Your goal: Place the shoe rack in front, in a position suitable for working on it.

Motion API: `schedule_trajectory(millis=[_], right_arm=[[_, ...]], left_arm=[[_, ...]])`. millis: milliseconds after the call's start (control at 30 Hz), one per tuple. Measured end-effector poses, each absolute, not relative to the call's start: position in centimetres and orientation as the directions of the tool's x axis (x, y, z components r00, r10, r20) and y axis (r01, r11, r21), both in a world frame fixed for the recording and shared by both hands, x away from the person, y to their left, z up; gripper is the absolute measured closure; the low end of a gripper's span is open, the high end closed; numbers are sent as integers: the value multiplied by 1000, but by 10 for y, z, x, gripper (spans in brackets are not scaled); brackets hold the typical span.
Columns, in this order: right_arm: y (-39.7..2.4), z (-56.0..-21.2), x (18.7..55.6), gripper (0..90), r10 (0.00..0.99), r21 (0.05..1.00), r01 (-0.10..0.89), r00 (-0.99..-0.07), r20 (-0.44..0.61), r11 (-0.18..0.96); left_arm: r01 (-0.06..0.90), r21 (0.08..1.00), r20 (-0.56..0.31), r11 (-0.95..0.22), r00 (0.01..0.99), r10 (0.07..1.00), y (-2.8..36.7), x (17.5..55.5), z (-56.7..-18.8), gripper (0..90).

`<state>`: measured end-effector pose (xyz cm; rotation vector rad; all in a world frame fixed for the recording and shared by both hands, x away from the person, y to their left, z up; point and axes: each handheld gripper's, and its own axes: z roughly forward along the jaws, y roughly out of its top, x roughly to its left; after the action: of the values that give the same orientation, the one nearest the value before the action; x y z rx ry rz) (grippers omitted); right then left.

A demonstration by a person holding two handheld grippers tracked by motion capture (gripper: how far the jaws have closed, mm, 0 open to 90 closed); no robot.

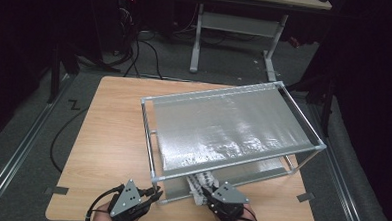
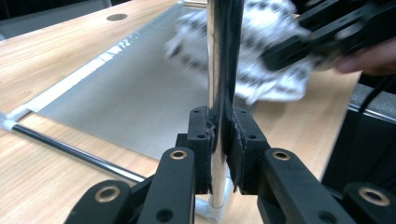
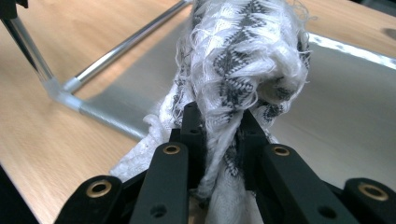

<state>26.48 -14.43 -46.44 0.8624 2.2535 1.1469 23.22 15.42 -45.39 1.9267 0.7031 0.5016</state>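
A two-tier metal rack (image 1: 228, 127) with silver shelves stands on the wooden table (image 1: 113, 137). My left gripper (image 1: 156, 193) (image 2: 223, 135) is shut on the rack's front-left upright post (image 2: 216, 56), low down near its foot. A white cloth with a black zigzag pattern (image 1: 200, 181) (image 3: 243, 56) is bunched at the front edge of the lower shelf (image 3: 336, 102). My right gripper (image 1: 206, 191) (image 3: 219, 126) is shut on that cloth, with folds squeezed between its pads. In the left gripper view the cloth (image 2: 275, 60) and the right gripper (image 2: 322, 37) show blurred behind the post.
The rack covers the right half of the table; bare wood lies to its left and along the front edge. A bottom rail (image 3: 126, 44) runs from the corner joint. Beyond the table are a desk frame (image 1: 197, 35) and floor cables (image 1: 136, 53).
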Motion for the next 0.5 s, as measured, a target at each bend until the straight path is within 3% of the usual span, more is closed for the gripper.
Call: schedule_trajectory(millis=[500], right_arm=[[-207,-421,232,779,806,907,272,-581,-110,320]], left_arm=[[271,903,35,-334,728,684,153,262,-454,796]])
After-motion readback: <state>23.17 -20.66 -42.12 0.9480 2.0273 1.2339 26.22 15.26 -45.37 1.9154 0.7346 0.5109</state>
